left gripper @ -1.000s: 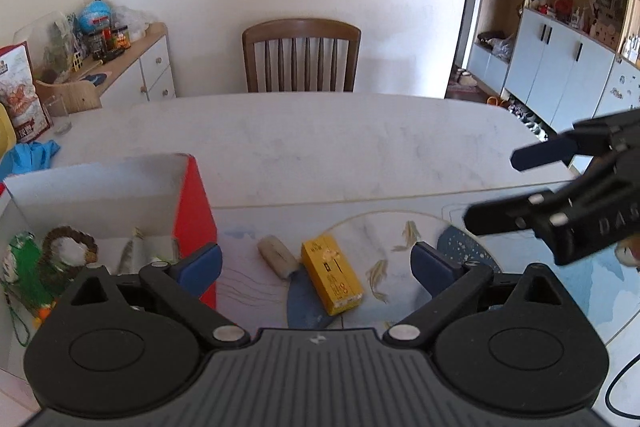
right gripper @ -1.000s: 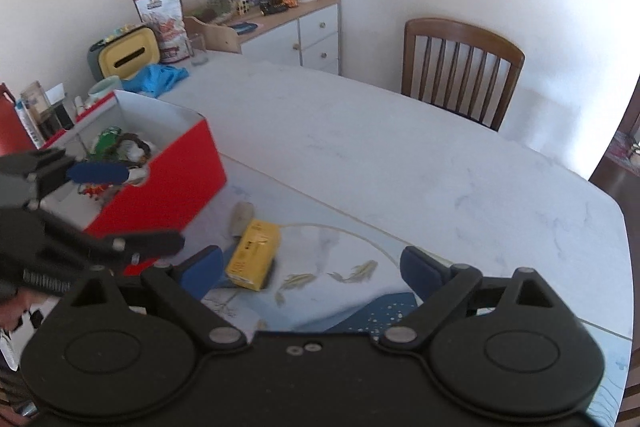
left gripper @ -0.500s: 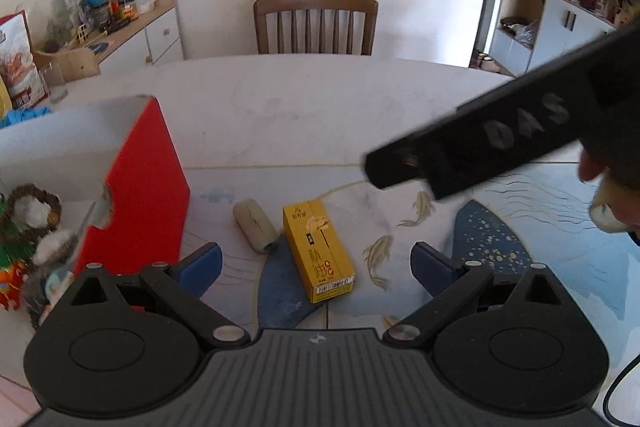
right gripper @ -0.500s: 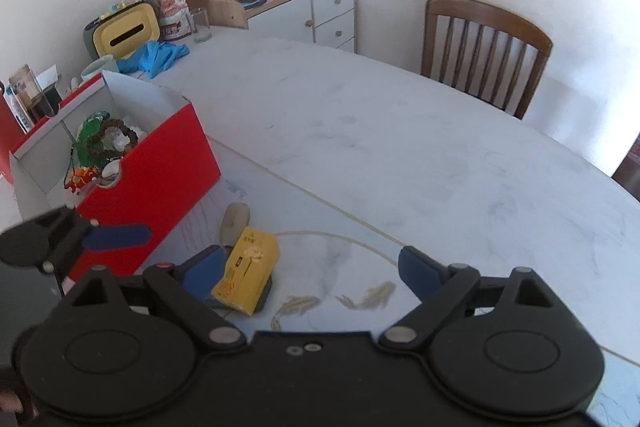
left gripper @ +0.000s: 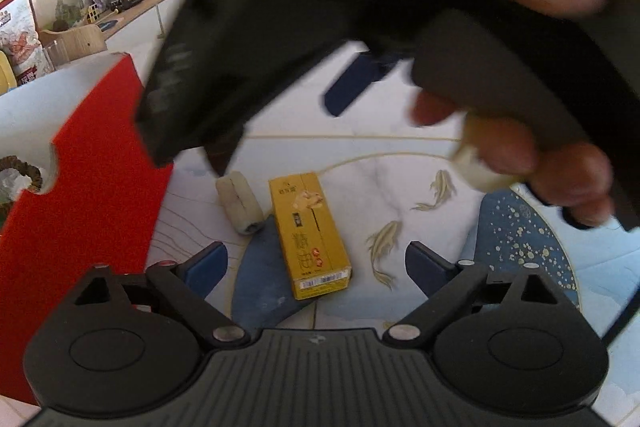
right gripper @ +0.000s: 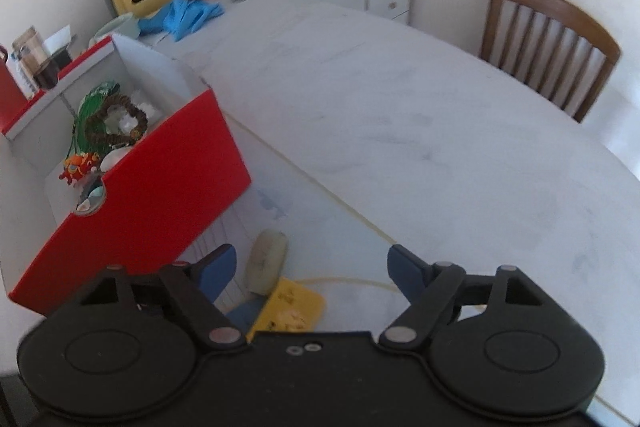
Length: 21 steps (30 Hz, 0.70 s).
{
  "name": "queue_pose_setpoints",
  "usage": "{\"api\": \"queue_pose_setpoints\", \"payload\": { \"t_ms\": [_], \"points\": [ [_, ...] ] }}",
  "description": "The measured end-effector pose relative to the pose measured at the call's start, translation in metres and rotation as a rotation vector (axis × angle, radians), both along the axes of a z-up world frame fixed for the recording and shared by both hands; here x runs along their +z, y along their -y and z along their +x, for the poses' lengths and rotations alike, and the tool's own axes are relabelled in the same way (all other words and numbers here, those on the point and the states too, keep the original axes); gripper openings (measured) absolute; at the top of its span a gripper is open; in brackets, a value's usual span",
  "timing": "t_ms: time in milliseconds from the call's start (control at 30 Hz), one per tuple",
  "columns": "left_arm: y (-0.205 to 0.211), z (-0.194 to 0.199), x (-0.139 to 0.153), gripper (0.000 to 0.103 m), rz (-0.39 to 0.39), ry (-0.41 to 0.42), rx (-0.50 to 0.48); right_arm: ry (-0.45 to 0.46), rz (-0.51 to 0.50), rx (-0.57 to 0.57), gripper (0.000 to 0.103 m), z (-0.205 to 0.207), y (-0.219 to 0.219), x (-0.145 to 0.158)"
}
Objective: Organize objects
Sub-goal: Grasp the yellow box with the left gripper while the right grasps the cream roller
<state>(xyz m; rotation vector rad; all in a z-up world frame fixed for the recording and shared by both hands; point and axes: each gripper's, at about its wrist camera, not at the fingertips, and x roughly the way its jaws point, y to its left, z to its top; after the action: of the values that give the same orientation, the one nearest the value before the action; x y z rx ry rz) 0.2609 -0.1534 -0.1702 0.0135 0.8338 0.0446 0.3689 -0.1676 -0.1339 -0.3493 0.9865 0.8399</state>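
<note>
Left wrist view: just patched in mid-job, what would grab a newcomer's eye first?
The blurred right gripper and the hand holding it fill the top of the left wrist view, right above the yellow box and the pale roll beside it on the mat. Left of them stands the red box, already holding trinkets.

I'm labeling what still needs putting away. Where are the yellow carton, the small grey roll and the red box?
yellow carton [left gripper: 308,233], left wrist view, middle of top face
grey roll [left gripper: 239,201], left wrist view, middle of its side
red box [right gripper: 160,187], right wrist view, front wall
</note>
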Motion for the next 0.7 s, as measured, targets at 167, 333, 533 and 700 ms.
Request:
{"api": "queue_pose_setpoints", "payload": {
  "t_ms": [167,333,533,700],
  "points": [
    [0.001,0.006,-0.007,0.073,0.019,-0.03,0.033,-0.077,-0.04,0.035,0.07,0.008,-0.021,-0.016],
    [0.004,0.006,-0.009,0.068,0.044,-0.03,0.043,-0.12,-0.076,0.043,0.056,0.01,-0.038,-0.029],
    [0.007,0.009,-0.007,0.054,0.056,-0.032,0.058,-0.132,-0.123,0.059,0.043,0.011,-0.049,-0.036],
    [0.009,0.008,-0.006,0.038,0.061,-0.035,0.058,-0.117,-0.16,0.064,0.026,0.009,-0.054,-0.035]
  ]
}}
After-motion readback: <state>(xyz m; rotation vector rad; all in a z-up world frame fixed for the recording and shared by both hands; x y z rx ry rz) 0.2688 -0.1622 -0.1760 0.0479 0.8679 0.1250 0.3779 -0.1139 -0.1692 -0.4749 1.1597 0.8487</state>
